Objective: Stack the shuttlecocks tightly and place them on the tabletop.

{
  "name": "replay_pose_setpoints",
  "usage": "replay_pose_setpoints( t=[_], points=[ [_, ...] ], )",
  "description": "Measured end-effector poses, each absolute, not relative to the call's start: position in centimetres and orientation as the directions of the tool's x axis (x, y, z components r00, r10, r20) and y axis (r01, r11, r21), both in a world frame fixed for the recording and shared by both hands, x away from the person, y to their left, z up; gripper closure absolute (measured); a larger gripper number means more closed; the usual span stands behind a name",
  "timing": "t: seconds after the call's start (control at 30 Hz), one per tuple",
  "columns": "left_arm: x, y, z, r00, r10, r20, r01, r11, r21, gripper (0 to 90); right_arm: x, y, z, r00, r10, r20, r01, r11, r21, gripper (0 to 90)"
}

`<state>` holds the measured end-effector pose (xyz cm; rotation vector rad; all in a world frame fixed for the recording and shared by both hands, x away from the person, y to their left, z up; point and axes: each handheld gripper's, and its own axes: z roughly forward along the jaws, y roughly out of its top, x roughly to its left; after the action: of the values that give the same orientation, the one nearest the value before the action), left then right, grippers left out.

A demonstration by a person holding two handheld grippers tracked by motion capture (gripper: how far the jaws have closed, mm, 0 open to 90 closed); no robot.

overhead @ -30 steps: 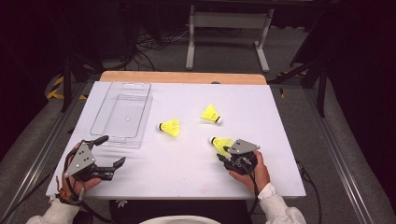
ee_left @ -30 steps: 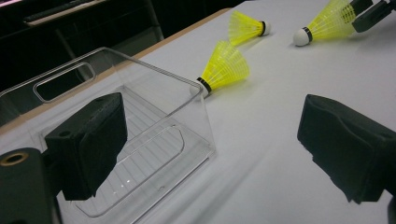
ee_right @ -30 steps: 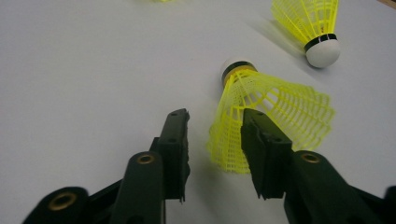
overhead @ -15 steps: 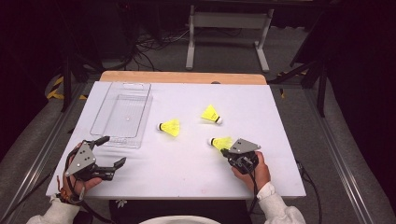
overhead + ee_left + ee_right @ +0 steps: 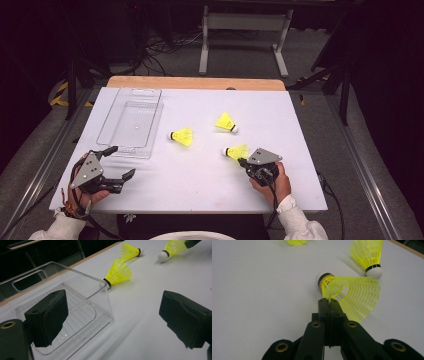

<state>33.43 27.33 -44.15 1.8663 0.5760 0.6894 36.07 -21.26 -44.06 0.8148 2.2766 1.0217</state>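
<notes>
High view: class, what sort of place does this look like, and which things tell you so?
Probably a lab or recording workspace: a white table on a metal frame, loose cables on the grey floor, and two hand-held grippers working with shuttlecocks.

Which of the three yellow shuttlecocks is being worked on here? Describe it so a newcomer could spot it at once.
On the white table, look right of the clear plastic tray to the three yellow shuttlecocks. It is the nearest shuttlecock, at the person's right hand. Unlike the middle shuttlecock and far shuttlecock, its skirt edge is pinched by the right gripper.
</notes>
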Motion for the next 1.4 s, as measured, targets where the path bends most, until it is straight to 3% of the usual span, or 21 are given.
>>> replay_pose_setpoints(
  t=[0.67, 1.4],
  points=[
    [33.6, 27.2, -44.3, 0.726, 0.658, 0.199, 0.083, -0.372, 0.925, 8.7, 36.6, -21.4, -42.7, -0.686, 0.698, -0.208, 0.263, 0.503, 0.823, 90.0],
    [33.6, 27.2, -44.3, 0.73, 0.654, 0.198, 0.08, -0.37, 0.926, 8.8, 39.2, -16.7, -42.8, -0.729, 0.649, -0.218, 0.208, 0.513, 0.833, 90.0]
  ],
)
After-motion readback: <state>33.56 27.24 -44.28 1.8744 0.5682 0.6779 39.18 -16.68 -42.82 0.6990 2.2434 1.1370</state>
